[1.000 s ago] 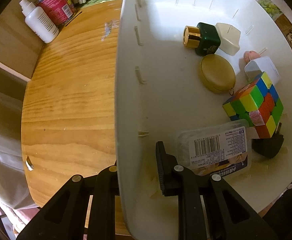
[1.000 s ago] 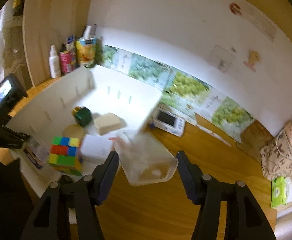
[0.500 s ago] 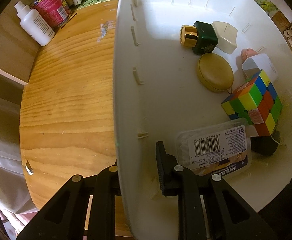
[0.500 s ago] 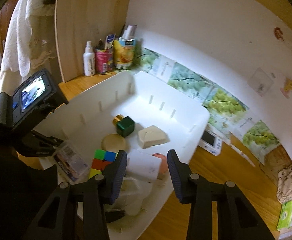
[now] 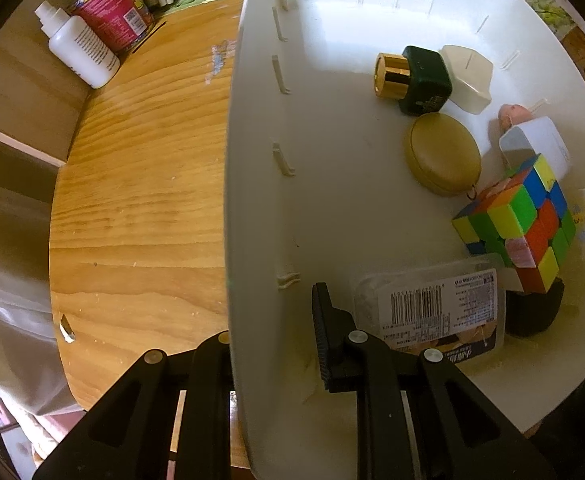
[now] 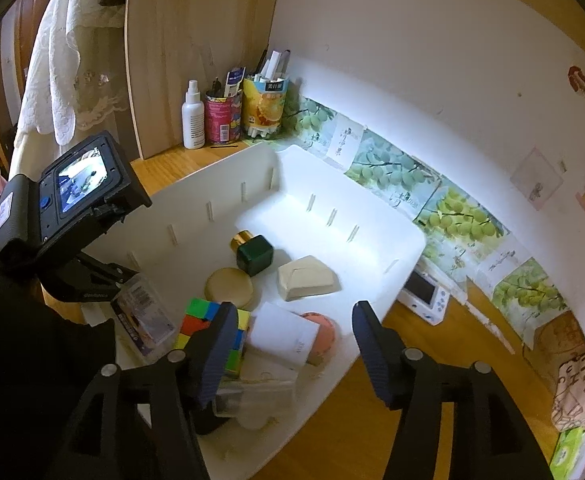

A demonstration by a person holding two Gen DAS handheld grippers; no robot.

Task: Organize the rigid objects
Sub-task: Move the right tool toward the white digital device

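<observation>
Your left hand-held gripper [image 5: 272, 344] is clamped on the near side wall of the white bin [image 5: 252, 200], one finger outside, one inside. Your right hand-held gripper [image 6: 294, 344] hovers over the bin's near end, jaws opening, nothing pinched between them. Just below its left finger sits the colour cube [image 6: 212, 330], with the clear plastic box [image 6: 260, 390] under it. Ahead lie the round tan tin [image 6: 229, 286] and green bottle [image 6: 254, 255], on the wooden tabletop [image 5: 140, 200].
</observation>
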